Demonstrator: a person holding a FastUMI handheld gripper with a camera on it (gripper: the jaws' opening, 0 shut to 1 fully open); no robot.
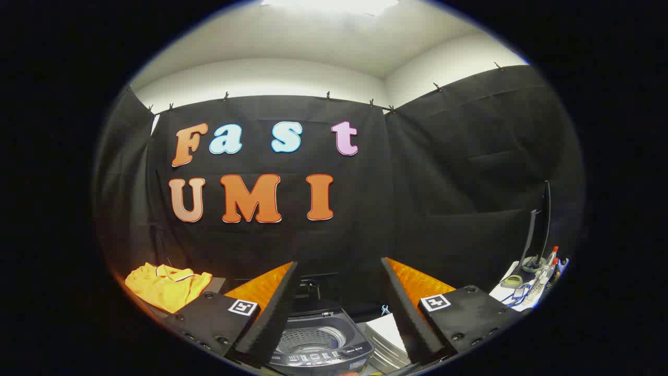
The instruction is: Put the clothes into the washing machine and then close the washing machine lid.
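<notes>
Gripper held wide open above the washer, nothing between its fingers

Washer sits low between the two fingers, its lid up and the ribbed drum showing, with a control strip along its near edge. Yellow shirt with a striped collar lies crumpled on the counter beyond the left finger, well apart from the washer. A white ridged panel lies just right of the washer, by the right finger. Past the right finger, at the far right of the counter, stand a monitor and some bottles
</notes>
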